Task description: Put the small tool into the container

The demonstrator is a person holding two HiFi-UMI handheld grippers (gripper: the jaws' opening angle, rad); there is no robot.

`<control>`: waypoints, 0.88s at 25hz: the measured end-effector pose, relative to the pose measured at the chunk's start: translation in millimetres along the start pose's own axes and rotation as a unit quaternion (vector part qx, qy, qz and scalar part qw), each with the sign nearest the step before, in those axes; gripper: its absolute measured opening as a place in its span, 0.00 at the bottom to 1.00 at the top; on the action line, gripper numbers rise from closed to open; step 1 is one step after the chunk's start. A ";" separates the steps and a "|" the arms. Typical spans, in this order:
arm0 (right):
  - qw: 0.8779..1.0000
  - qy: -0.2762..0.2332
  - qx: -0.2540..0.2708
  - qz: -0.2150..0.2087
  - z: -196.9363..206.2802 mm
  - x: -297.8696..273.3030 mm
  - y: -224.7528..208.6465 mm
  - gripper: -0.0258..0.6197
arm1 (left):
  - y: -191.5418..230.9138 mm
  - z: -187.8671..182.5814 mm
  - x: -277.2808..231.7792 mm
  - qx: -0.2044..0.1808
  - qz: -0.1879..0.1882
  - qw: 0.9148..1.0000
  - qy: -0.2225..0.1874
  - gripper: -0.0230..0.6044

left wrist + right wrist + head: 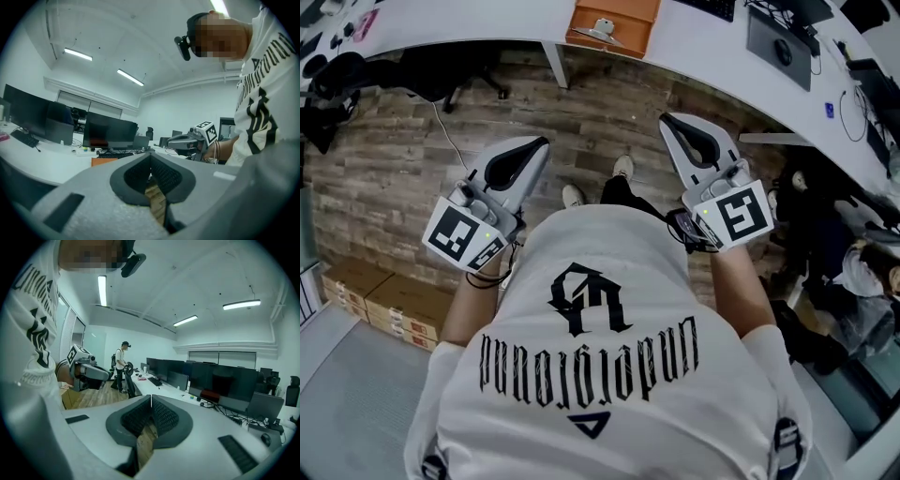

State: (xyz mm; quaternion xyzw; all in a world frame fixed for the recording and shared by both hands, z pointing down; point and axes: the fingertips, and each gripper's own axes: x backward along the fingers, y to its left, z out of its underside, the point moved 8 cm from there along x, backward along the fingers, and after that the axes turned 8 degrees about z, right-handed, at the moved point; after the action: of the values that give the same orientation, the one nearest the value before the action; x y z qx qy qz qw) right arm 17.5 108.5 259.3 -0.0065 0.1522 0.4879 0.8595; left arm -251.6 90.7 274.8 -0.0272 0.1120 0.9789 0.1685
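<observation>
An orange container (614, 23) sits on the white curved desk (694, 42) ahead of me, with a small pale tool (602, 28) lying on it. In the left gripper view the container (104, 161) shows as an orange edge just past the jaws. Both grippers are held at chest height over the wooden floor, well short of the desk. My left gripper (541, 143) (151, 154) has its jaws closed together with nothing between them. My right gripper (667, 121) (151, 397) is likewise shut and empty.
A black office chair (441, 70) stands under the desk at the left. Cardboard boxes (384, 305) lie on the floor at my lower left. Monitors (211, 376) and keyboards line the desk, and a dark mat with a mouse (780, 42) lies at the right. Another person (123, 364) stands far off.
</observation>
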 end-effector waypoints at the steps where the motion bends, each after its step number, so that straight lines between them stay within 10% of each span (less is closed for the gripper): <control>1: 1.000 0.002 0.000 0.005 0.2 3.9 5.4 0.06 | -2.4 1.5 2.4 0.000 0.007 1.000 -0.003 0.06; 22: 1.000 -0.006 0.007 -0.002 31.2 118.3 7.9 0.07 | -105.7 9.8 -31.1 -0.019 0.007 1.000 -0.017 0.06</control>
State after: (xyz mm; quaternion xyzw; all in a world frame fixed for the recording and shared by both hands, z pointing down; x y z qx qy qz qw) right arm 75.3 216.6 258.4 0.0022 0.1505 0.4849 0.8615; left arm -186.9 179.9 265.0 -0.0131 0.0910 0.9824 0.1627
